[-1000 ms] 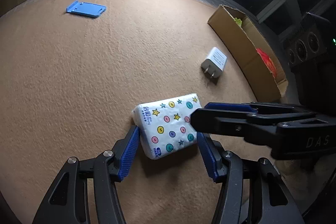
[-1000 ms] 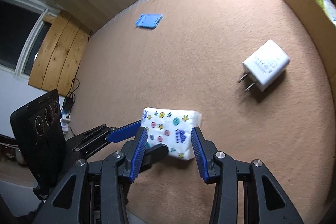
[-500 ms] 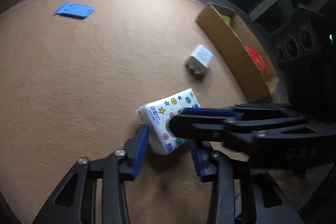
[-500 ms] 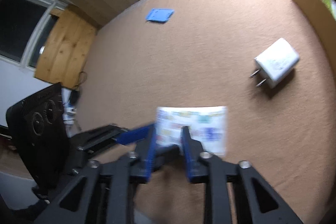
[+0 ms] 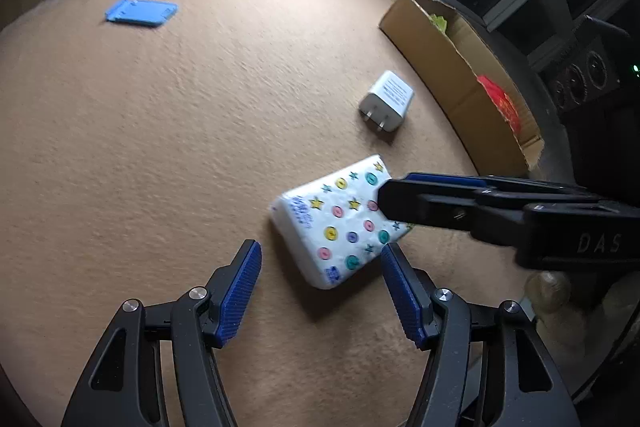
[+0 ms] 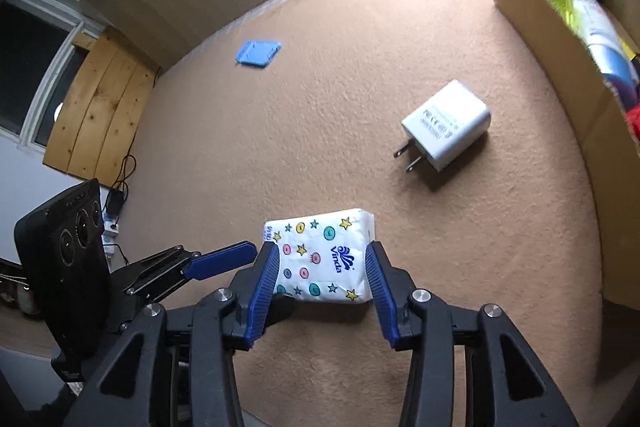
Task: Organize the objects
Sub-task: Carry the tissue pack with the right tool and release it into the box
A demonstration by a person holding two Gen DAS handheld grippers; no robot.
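Nearest: right gripper [image 6: 322, 273] closed onto the tissue pack [image 6: 324, 259], blue pads pressing its two long sides. Near end of the pack hidden behind the fingers; whether lifted or resting on the tan carpet [image 6: 320, 107], cannot tell. In the left wrist view, right gripper [image 5: 386, 201] crossing from the right and covering one corner of the tissue pack [image 5: 340, 227]. Left gripper [image 5: 320, 267] spread wide, holding nothing, pads just short of the pack, not touching. Farther: white charger [image 6: 448, 125] lying flat, prongs toward the pack, well apart. Beyond, cardboard box [image 6: 560, 39] cut off at the right edge, contents only partly seen. Farthest: small blue holder [image 6: 258, 53], details unclear.
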